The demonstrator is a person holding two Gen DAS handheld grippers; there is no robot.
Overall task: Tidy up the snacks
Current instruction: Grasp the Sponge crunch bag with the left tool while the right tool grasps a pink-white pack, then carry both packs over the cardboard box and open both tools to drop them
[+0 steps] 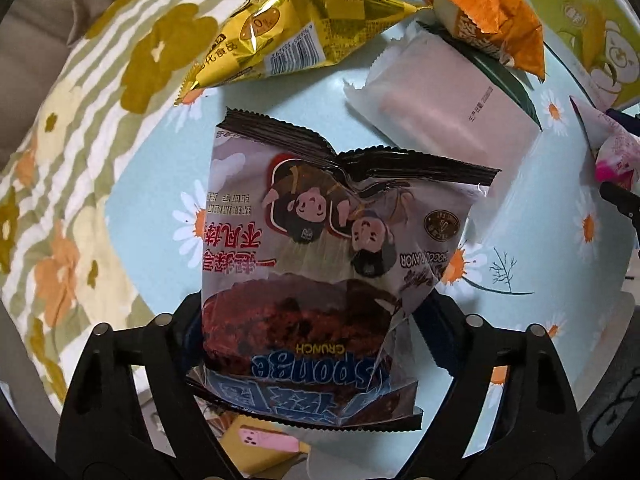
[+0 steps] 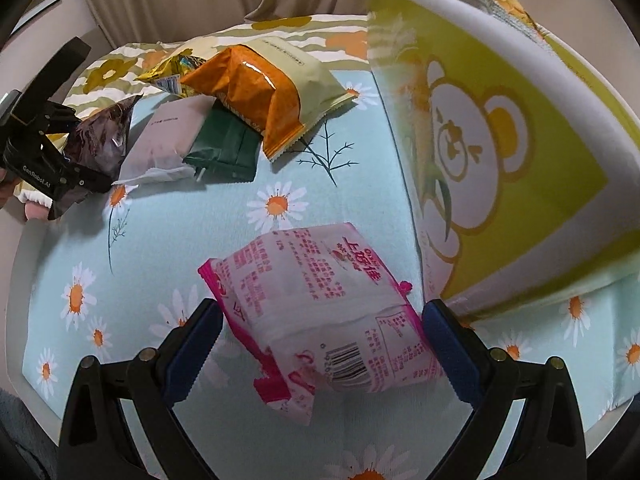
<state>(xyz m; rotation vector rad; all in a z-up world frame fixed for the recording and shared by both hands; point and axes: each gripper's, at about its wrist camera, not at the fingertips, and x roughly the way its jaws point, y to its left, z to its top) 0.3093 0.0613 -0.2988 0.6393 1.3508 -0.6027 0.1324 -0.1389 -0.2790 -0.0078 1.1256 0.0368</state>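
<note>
The left gripper (image 1: pixel 316 344) is clamped on the lower end of a chocolate sponge-cake packet (image 1: pixel 320 240), which hangs lifted over the daisy-print cloth (image 1: pixel 152 184), short of the yellow snack bag (image 1: pixel 280 36) and pale pink packet (image 1: pixel 452 108). The right gripper (image 2: pixel 320 344) brackets a pink-and-white snack packet (image 2: pixel 324 312); its blue pads (image 2: pixel 448 344) seem to press its sides, beside the green bear-print box (image 2: pixel 500 152).

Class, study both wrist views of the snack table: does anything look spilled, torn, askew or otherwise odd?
Nothing is spilled or visibly torn. The loose snacks lie in an untidy pile: the orange bag rests askew on the green packet and the pale packet. The left gripper holds the chocolate sponge packet; the right gripper holds the pink packet.
</note>
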